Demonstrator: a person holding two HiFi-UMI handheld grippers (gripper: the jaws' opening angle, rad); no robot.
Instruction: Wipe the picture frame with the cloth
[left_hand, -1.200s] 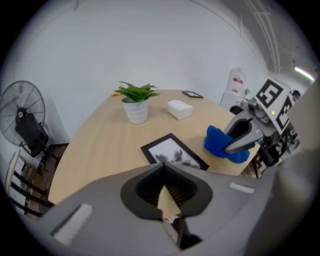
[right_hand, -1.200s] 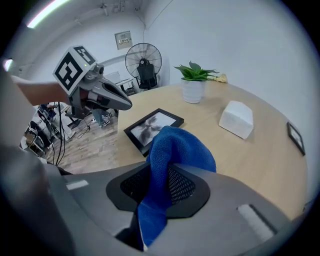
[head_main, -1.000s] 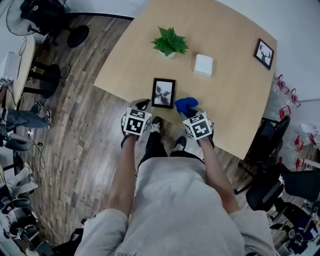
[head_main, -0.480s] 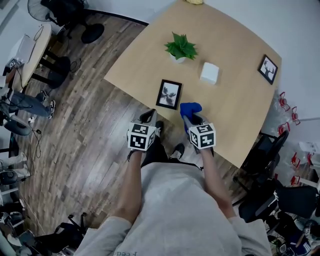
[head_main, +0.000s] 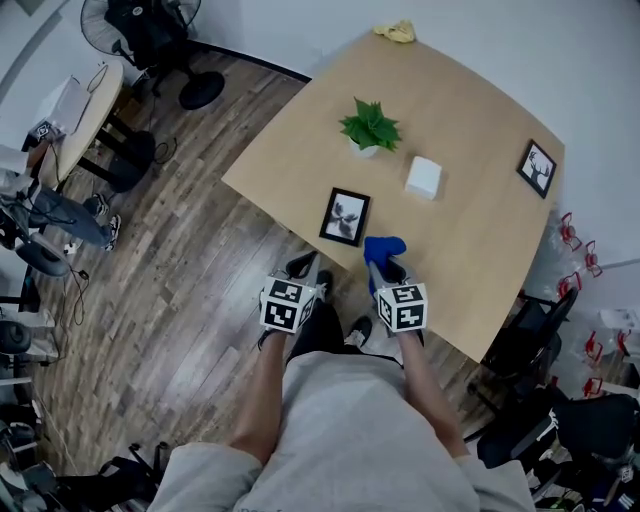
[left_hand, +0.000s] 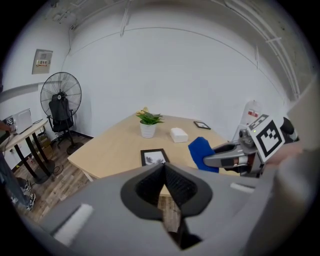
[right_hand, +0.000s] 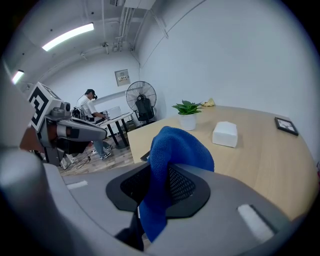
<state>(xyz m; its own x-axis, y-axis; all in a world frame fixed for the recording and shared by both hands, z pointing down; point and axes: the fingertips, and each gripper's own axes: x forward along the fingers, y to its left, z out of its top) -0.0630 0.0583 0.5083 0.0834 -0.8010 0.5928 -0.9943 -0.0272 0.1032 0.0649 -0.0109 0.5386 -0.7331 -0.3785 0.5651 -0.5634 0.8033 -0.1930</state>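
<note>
A black picture frame (head_main: 345, 217) with a grey print lies flat near the front edge of the wooden table (head_main: 470, 250); the left gripper view shows the picture frame (left_hand: 154, 157) ahead of the jaws. My right gripper (head_main: 379, 266) is shut on a blue cloth (head_main: 384, 248), which bulges out of the jaws over the table edge, just right of the frame. That blue cloth (right_hand: 172, 150) fills the right gripper view. My left gripper (head_main: 302, 266) hangs off the table's front edge, jaws shut and empty, below the frame.
Farther back on the table stand a potted plant (head_main: 370, 128) and a white box (head_main: 423, 177). A second small frame (head_main: 537, 168) lies at the right edge, with a yellow object (head_main: 397, 32) at the far corner. A fan (head_main: 140, 25), chairs and desks stand left on the wood floor.
Both grippers have drawn back from the table toward the person's body, and the head view takes in more of the room. The cloth stays clamped in the right gripper.
</note>
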